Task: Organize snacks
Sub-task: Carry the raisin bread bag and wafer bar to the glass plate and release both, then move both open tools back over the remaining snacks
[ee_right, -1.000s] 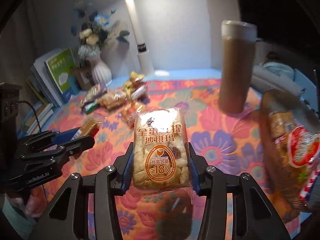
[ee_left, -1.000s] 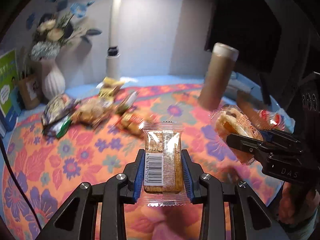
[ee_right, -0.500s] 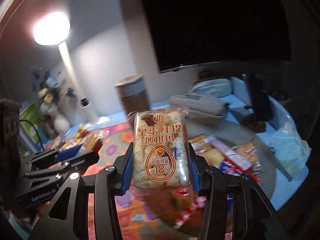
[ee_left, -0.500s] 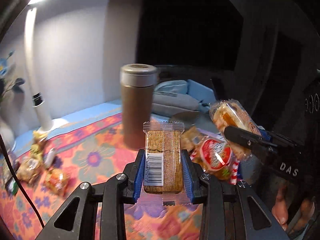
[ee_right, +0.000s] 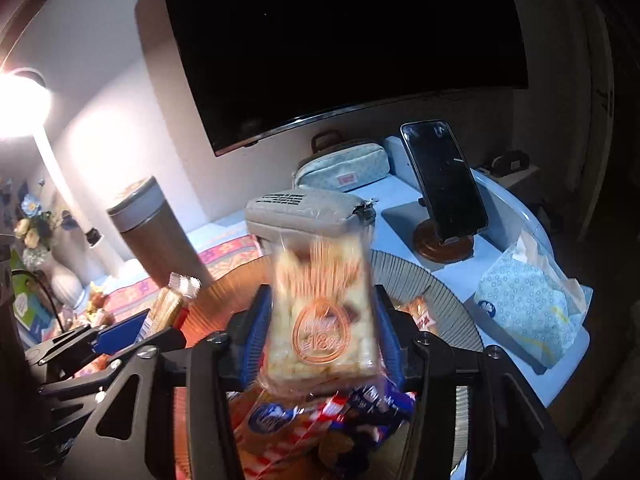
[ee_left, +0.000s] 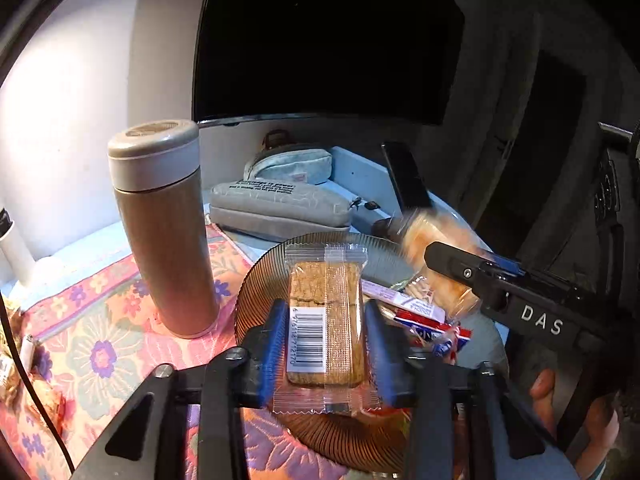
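Over the ribbed brown plate [ee_left: 256, 300], my left gripper [ee_left: 326, 344] has its jaws opening. A clear-wrapped cracker packet [ee_left: 326, 320] with a barcode still sits between the blue pads, which no longer squeeze it. My right gripper [ee_right: 320, 332] is also opening above the same plate [ee_right: 440, 292]. Its puffed-rice cake packet [ee_right: 320, 312] is blurred and slipping down between the pads. In the left wrist view that packet [ee_left: 436, 248] shows at the right gripper's fingers [ee_left: 460, 264]. Red, white and blue wrapped snacks [ee_right: 320, 412] lie in the plate.
A tall brown thermos [ee_left: 168, 240] stands just left of the plate on the floral cloth. Behind are grey pencil cases [ee_left: 280, 204], a phone on a stand [ee_right: 444, 180], a tissue pack [ee_right: 528, 304] and a dark monitor [ee_right: 340, 40]. A hand [ee_left: 544, 392] holds the right gripper.
Both grippers swung right from over the floral cloth to above the plate. Their jaws have widened, and the puffed-rice packet now blurs as it slides down.
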Demonstrator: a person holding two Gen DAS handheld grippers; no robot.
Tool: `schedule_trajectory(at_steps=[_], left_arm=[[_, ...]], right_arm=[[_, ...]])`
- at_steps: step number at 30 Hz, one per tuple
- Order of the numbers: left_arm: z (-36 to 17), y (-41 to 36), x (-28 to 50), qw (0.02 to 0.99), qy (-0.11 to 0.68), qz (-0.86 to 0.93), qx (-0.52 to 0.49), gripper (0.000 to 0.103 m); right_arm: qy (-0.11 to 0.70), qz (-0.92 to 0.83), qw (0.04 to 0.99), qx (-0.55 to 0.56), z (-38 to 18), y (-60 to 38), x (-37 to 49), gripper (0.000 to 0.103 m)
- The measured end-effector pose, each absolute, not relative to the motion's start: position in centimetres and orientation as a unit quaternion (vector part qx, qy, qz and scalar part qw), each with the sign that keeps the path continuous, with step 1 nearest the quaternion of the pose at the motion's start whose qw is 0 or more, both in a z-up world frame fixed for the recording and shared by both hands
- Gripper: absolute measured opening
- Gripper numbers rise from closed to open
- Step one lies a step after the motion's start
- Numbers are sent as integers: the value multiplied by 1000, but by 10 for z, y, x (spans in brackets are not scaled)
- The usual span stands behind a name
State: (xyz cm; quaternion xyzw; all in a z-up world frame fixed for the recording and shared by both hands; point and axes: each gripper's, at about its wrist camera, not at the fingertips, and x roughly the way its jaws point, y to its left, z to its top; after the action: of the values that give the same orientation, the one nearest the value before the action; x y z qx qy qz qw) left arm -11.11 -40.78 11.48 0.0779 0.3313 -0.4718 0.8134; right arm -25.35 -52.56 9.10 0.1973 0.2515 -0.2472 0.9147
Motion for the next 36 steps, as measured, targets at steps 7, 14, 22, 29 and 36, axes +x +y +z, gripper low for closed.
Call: schedule_trajectory(at_steps=[7,14,22,29,36], left_arm=[[111,-377,-97,826,332,-452,62,69],[115,-339,-87,826,349,-441,34,69],[128,-290,-104,844,317,-430,53,65],[119,-216,-96,872,322,-362,69,65],[96,-120,-82,889,349,-293,33,61]], right_arm=[[248,-249,912,210,85,-527,-263,65],[245,-228,920,205,93,-499,-262,65],[247,-204,935,153,106,-444,-253,67],[259,-136,951,103,107,-378,-231,68],[291,-72,952,57,89,-309,-191,76]])
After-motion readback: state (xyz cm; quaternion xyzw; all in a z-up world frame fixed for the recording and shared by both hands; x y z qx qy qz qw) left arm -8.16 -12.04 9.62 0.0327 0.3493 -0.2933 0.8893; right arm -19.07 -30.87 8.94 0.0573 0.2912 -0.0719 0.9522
